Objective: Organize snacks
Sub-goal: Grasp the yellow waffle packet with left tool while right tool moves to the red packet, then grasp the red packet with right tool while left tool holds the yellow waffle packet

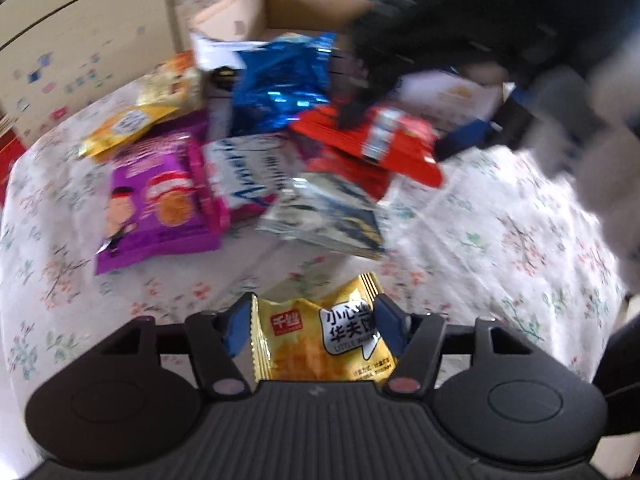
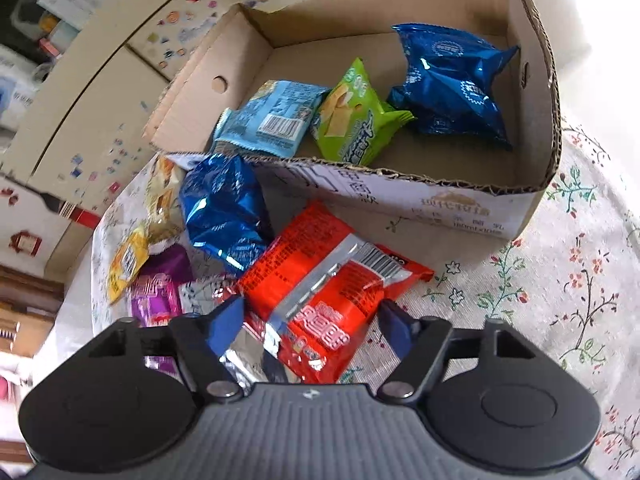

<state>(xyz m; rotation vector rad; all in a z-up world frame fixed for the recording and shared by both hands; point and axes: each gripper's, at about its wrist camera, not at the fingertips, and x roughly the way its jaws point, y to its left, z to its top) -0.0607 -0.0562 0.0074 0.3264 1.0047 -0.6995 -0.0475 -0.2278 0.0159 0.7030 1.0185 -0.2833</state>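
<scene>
My left gripper [image 1: 314,322] is shut on a yellow waffle snack packet [image 1: 320,340] and holds it above the flowered tablecloth. My right gripper [image 2: 314,316] has its jaws on both sides of a red snack packet [image 2: 320,280], which lies on the pile in front of the cardboard box [image 2: 440,196]; the same red packet shows in the left wrist view [image 1: 368,144], under the blurred black right gripper [image 1: 440,32]. Inside the box lie a light blue packet [image 2: 272,116], a green packet [image 2: 356,120] and a blue foil packet [image 2: 452,84].
Loose on the cloth: a blue foil packet [image 1: 280,80], a purple packet [image 1: 160,200], a white-blue packet [image 1: 248,172], a silver packet [image 1: 328,216] and yellow packets [image 1: 132,124]. Stickered cardboard panels [image 2: 100,92] stand behind the table's far left edge.
</scene>
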